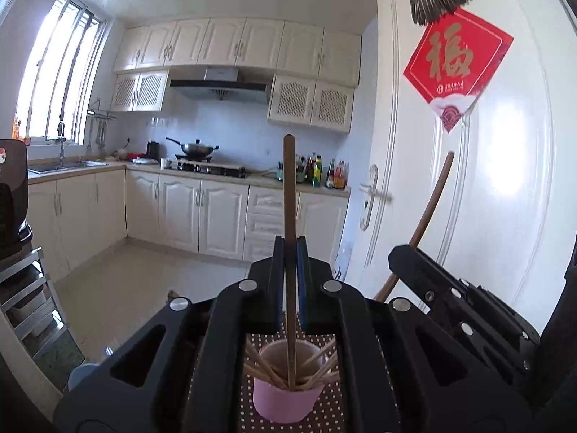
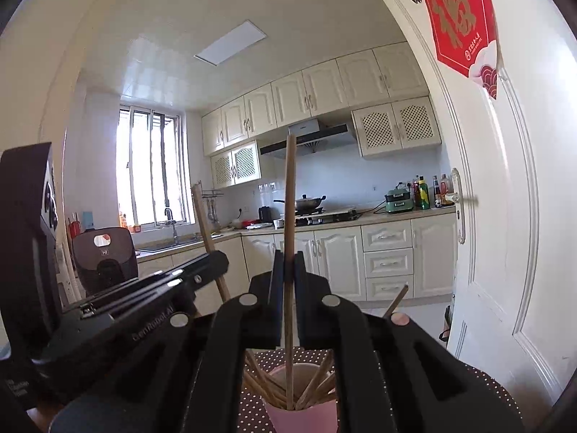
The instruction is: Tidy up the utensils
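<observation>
A pink cup [image 1: 286,402] holding several wooden chopsticks stands on a brown polka-dot cloth [image 1: 328,407] right below both grippers; it also shows in the right wrist view [image 2: 303,416]. My left gripper [image 1: 289,249] is shut on a dark brown chopstick [image 1: 289,187], held upright with its lower end inside the cup. My right gripper [image 2: 287,263] is shut on a lighter wooden chopstick [image 2: 289,198], upright, its lower end in the cup too. The right gripper [image 1: 404,252] shows at the right of the left wrist view with its chopstick [image 1: 432,202].
A white door [image 1: 468,180] with a red paper sign [image 1: 458,68] stands close on the right. A dark appliance [image 2: 104,259] sits at the left. Kitchen counters, a stove with a wok [image 1: 196,149] and bottles lie far behind.
</observation>
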`<state>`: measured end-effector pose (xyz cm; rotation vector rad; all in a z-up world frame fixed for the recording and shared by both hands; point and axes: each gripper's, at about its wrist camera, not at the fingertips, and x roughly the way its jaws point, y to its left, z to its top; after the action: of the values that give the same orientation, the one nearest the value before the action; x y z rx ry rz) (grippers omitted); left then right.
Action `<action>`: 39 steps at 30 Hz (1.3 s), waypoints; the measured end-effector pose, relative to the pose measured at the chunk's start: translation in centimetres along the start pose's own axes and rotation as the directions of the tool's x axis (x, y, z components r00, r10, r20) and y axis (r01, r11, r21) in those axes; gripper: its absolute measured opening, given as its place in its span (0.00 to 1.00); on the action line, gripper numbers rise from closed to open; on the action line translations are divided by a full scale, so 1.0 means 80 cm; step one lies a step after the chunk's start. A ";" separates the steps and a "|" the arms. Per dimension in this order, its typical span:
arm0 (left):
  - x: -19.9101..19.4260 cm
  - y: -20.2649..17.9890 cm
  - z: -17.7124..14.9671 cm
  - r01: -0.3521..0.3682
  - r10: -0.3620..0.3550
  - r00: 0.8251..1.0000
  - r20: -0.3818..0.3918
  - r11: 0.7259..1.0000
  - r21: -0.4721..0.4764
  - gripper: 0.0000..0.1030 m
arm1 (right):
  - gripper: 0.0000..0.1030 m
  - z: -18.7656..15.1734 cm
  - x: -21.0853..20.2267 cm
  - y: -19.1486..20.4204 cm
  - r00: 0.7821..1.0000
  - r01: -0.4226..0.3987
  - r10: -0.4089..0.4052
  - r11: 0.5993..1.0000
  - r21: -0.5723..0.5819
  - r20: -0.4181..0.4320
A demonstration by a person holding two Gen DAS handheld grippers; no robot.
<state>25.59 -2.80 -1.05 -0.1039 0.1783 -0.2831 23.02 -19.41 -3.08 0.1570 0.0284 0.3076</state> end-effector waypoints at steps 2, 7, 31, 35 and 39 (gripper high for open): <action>0.000 0.001 -0.003 0.005 -0.005 1.000 -0.008 1.000 -0.004 0.07 | 0.04 -0.002 0.000 0.002 1.000 -0.004 0.004 1.000 -0.002 -0.009; -0.001 0.004 -0.012 0.017 -0.017 0.999 -0.037 1.000 -0.002 0.07 | 0.04 -0.007 0.000 0.003 1.000 -0.007 0.007 1.000 -0.010 -0.023; -0.032 0.022 -0.030 -0.051 0.051 0.995 -0.084 0.999 0.006 0.64 | 0.05 -0.039 0.008 0.010 0.990 -0.015 0.010 0.999 -0.029 -0.138; -0.034 0.021 -0.032 -0.099 0.102 0.990 -0.098 0.995 0.032 0.68 | 0.06 -0.050 0.017 0.011 0.980 -0.015 0.007 0.999 -0.039 -0.198; -0.040 0.020 -0.033 -0.112 0.117 0.988 -0.106 0.993 0.046 0.70 | 0.06 -0.053 0.017 0.008 0.974 -0.016 0.013 1.000 -0.013 -0.225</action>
<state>22.53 -0.60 -3.30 -0.0380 0.2849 -0.1777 23.89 -17.78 -7.17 0.1071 0.2498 0.3388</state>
